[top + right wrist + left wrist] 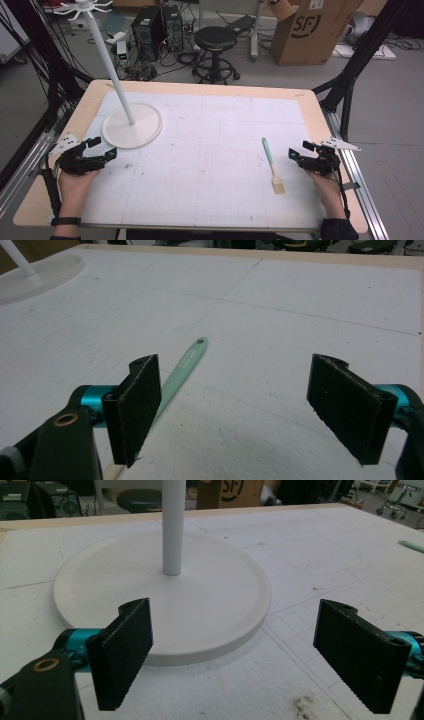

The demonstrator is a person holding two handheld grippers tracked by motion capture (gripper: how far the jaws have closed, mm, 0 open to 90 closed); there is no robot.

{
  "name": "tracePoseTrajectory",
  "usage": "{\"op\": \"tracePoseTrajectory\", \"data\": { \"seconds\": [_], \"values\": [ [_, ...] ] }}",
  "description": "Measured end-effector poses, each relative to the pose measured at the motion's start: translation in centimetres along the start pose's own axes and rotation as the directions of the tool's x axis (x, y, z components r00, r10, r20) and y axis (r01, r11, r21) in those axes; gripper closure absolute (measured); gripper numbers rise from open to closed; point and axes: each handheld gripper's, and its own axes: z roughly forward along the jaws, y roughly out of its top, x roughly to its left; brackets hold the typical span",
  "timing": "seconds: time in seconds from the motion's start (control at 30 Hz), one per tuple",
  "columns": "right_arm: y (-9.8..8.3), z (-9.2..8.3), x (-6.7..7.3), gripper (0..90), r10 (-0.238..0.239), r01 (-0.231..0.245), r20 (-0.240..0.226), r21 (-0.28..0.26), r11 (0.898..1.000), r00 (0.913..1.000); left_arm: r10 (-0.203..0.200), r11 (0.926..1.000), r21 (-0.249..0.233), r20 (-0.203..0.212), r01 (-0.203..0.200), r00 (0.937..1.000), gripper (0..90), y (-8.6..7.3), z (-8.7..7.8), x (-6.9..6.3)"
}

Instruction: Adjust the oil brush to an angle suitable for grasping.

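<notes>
A white stand with a round base (145,131) and a tall leaning pole (111,65) sits at the table's left. My left gripper (103,147) lies just in front of that base, open with nothing between its pads (125,650); the base (160,595) fills the space ahead of it. A brush with a mint-green handle (270,160) and a pale wooden end lies at the right. My right gripper (299,149) rests just right of it, open and holding nothing. In the right gripper view the brush (182,367) runs behind the left pad (135,410), apart from it.
A white gridded mat (210,150) covers the wooden table. Beyond the far edge stand a black stool (215,40), a cardboard box (310,30) and computer towers (152,30). The stand's hooked top (85,9) reaches high at the back left.
</notes>
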Motion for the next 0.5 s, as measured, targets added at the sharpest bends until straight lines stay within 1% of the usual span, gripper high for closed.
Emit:
{"op": "tracePoseTrajectory", "data": {
  "seconds": [0.13, 0.27, 0.5],
  "values": [
    [0.0, -0.02, -0.03, 21.0, -0.001, 0.001, -0.001, -0.001, 1.0, 1.0, -0.004, 1.0, -0.005, 0.008, 0.004, 1.0, 16.7, 0.0, -0.01, 0.02],
    [0.02, -0.01, -0.09, 21.0, -0.002, 0.002, -0.001, -0.001, 1.0, 1.0, 0.001, 1.0, 0.006, 0.016, -0.001, 0.9999, 17.0, -0.02, 0.0, -0.01],
    [0.02, 0.03, -0.17, 21.1, 0.001, -0.001, 0.0, -0.001, 1.0, 1.0, 0.011, 0.9999, 0.01, 0.016, -0.011, 0.9998, 17.4, 0.01, -0.1, -0.06]
  ]
}}
